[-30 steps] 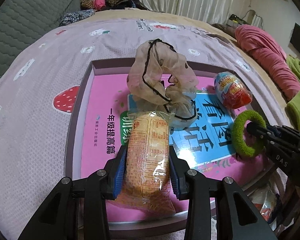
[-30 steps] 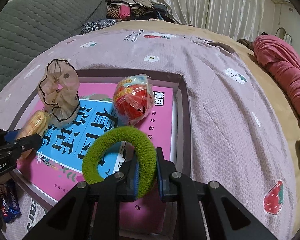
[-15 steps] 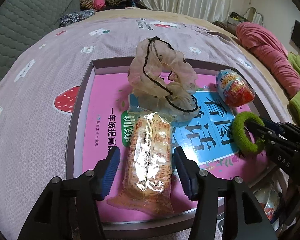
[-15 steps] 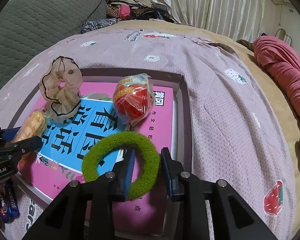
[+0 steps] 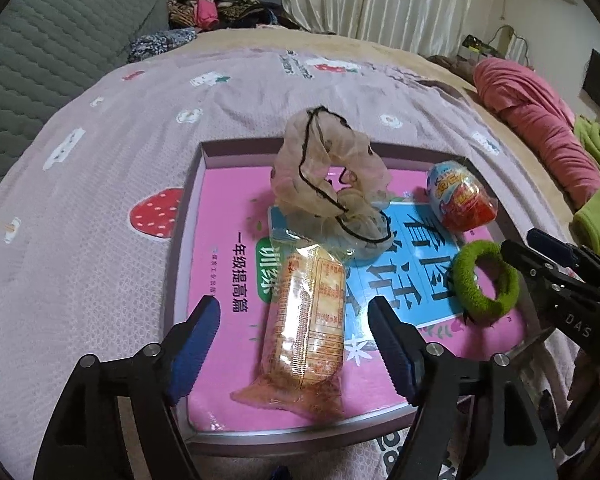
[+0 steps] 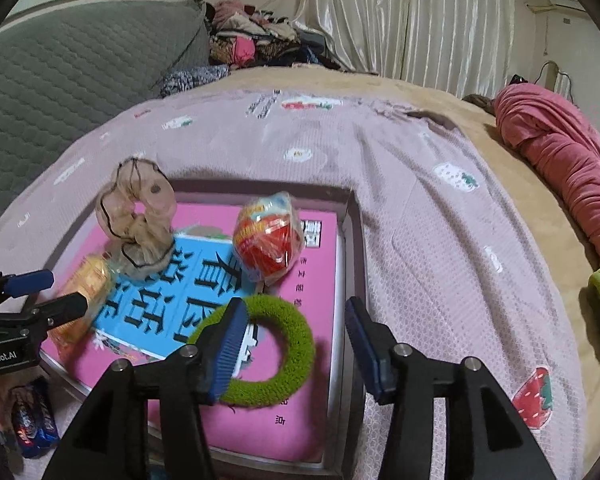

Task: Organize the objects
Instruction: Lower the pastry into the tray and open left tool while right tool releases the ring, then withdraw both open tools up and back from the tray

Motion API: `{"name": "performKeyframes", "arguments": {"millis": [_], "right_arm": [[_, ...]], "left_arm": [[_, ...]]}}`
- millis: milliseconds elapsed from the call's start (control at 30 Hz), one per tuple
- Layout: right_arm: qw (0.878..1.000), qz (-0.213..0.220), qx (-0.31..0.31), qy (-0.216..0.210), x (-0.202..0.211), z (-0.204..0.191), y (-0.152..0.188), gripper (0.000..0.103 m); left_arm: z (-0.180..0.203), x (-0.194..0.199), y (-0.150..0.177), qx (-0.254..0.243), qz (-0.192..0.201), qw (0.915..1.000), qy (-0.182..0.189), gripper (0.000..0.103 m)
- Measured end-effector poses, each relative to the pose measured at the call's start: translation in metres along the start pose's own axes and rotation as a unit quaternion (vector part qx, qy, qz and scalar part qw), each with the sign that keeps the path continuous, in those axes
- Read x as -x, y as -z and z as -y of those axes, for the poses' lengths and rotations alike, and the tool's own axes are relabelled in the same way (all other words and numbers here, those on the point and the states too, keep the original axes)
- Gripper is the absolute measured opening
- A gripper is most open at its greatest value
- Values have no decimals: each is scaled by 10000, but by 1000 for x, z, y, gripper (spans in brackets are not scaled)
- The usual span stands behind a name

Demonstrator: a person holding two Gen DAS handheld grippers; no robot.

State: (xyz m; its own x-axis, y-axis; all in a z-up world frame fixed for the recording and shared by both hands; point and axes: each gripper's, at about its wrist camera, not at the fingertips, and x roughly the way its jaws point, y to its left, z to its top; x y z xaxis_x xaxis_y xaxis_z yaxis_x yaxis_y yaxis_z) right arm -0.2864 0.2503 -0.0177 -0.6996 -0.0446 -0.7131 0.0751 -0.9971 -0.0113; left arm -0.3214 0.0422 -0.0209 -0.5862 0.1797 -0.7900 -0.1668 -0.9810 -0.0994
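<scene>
Pink is filling the tray (image 5: 182, 264), a book cover lying flat inside the grey rim, and everything is sitting on top of it. Starting at the left: the left gripper (image 5: 294, 346) is hanging spread wide over the near edge of the tray, blue pads well apart and gripping nothing. The snack packet (image 5: 308, 328) is lying loose between those pads, touching neither one. Its long axis is running straight away from the gripper, in line with the fingers, so the narrow sides are facing the pads. Just past its far end, the sheer beige scrunchie (image 5: 328, 184) is standing crumpled and touching the packet's top seal.

Moving right, the wrapped red egg toy (image 6: 268, 244) is resting near the tray's far right corner, apart from the rest. Nearer, the green hair tie (image 6: 274, 354) is lying flat on the cover, and the right gripper (image 6: 296, 350) is sitting gaping over it, holding nothing; its left pad is overlapping the ring's left edge in this view, while the right pad is hanging clear beyond the ring over the tray's right rim. Whether that left pad is actually touching the ring, I cannot tell.

My read: both items are looking placed, each one lying directly ahead of its own gripper, so backing straight out along the fingers should be leaving them undisturbed. Down at the lower left, off the tray, another dark wrapped snack (image 6: 36, 420) is waiting, nearer the left hand.
</scene>
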Motion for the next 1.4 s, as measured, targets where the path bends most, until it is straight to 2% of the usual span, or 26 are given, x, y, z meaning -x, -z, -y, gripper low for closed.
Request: {"name": "performKeyframes", "arguments": {"millis": [100, 267, 633, 1000, 1200, 1400], "right_arm": [[9999, 159, -44, 36, 9, 0, -2, 68], [9993, 356, -83, 87, 23, 0, -7, 75], [9976, 659, -197, 94, 52, -1, -7, 77], [9926, 1201, -167, 43, 103, -18, -7, 88], [9925, 1223, -69, 58, 119, -27, 0, 90], [9938, 1096, -169, 97, 128, -23, 16, 90]], "left_arm": [[-1, 6, -1, 4, 67, 9999, -93, 79], [-7, 15, -3, 68, 192, 9997, -153, 80], [-7, 46, -6, 135, 552, 9984, -44, 82], [-16, 93, -2, 287, 1021, 9942, -150, 82], [-16, 118, 4, 328, 1287, 9911, 13, 82], [-11, 133, 14, 317, 1421, 9894, -18, 83]]}}
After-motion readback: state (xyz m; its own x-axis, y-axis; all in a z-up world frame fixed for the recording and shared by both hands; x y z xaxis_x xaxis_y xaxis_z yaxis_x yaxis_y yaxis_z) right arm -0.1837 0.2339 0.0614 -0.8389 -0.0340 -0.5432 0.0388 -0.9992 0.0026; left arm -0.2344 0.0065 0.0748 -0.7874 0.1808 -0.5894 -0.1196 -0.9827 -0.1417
